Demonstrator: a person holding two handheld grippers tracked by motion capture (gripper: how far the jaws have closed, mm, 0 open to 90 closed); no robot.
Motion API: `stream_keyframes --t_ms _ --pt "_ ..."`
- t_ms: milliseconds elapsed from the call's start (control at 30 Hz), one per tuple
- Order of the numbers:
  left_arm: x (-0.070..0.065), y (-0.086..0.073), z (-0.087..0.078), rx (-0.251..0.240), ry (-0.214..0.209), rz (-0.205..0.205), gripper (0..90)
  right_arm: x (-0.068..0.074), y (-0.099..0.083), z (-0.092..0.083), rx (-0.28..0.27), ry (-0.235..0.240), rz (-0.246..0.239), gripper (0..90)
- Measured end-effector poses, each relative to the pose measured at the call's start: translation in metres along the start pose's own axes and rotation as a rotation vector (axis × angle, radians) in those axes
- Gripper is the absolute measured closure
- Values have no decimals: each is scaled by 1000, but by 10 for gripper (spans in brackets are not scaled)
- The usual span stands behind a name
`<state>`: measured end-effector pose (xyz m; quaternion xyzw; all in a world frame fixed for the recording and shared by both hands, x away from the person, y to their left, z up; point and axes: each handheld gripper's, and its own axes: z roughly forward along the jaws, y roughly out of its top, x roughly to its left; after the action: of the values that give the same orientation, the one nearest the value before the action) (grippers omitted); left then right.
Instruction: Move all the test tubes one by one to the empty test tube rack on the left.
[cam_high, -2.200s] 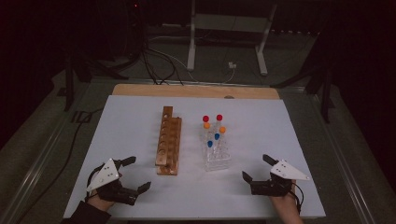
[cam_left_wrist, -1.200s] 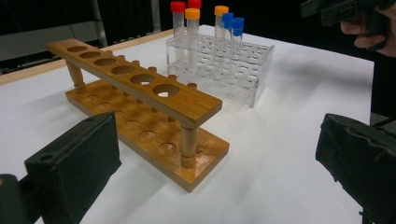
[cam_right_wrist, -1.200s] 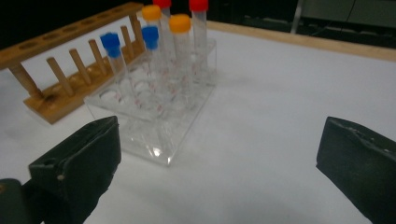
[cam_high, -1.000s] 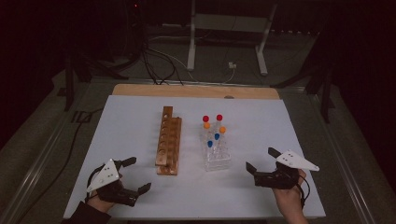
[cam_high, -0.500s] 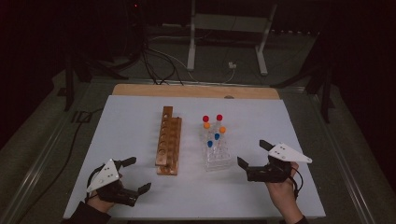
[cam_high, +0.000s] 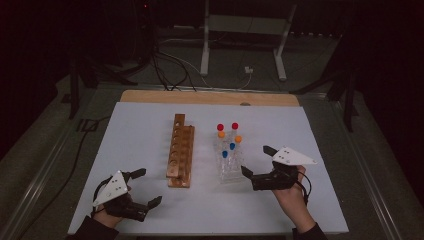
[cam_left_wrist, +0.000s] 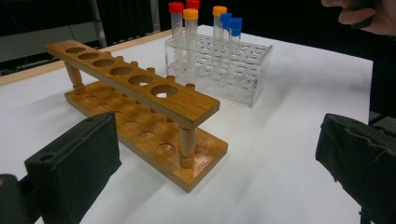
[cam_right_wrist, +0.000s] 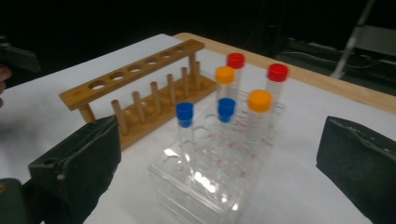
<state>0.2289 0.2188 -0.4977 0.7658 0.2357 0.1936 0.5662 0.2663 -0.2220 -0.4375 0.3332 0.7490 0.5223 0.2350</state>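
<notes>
A wooden tube rack (cam_high: 181, 150) with empty holes stands mid-table. Right of it is a clear plastic rack (cam_high: 231, 170) holding several capped tubes: two red (cam_high: 220, 127), two orange (cam_high: 238, 139), two blue (cam_high: 225, 154). My right gripper (cam_high: 255, 160) is open just right of the clear rack, its jaws wide apart and pointing at it; in the right gripper view (cam_right_wrist: 219, 163) the blue-capped tubes (cam_right_wrist: 184, 112) stand nearest, nothing between the pads. My left gripper (cam_high: 149, 186) rests open near the front left, facing the wooden rack (cam_left_wrist: 140, 98), holding nothing.
A white sheet (cam_high: 140, 130) covers the table, with a bare wooden strip (cam_high: 210, 97) at the far edge. Beyond it are cables and a metal stand (cam_high: 240, 30) on the dark floor. The other person's hand (cam_left_wrist: 364, 14) shows top right in the left gripper view.
My right gripper has moved forward and left, closing in on the clear rack's right side, still open. The left gripper has stayed put.
</notes>
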Motion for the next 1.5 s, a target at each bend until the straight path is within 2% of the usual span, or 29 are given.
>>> stream_keyframes --t_ms 133,300,333,433,500,567,700,733,867,933,1133,1500 --pt "0 0 0 0 -2 0 5 3 1 14 20 28 -20 23" --pt "-1 0 0 1 -4 2 5 2 -2 22 39 35 -5 81" --pt "0 0 0 1 -4 3 5 3 -3 25 48 40 -5 132" --pt "-1 0 0 1 -3 2 5 4 -4 29 61 54 -8 164" --pt "-1 0 0 2 -3 4 5 7 -5 36 85 76 -19 246" --pt "-1 0 0 3 -3 5 5 7 -6 38 91 81 -20 266" --pt "-1 0 0 1 -4 4 5 9 -6 48 132 103 -19 422" --pt "-1 0 0 1 -4 5 5 9 -6 48 132 103 -19 422" --pt "-1 0 1 10 2 14 5 12 -5 57 179 93 -33 532" --pt "-2 0 1 8 -1 14 5 13 -4 60 196 89 -31 547" --pt "-1 0 0 4 -2 9 5 16 -4 73 265 37 -45 656" --pt "-1 0 0 4 -5 9 5 18 -2 82 307 32 -50 723"
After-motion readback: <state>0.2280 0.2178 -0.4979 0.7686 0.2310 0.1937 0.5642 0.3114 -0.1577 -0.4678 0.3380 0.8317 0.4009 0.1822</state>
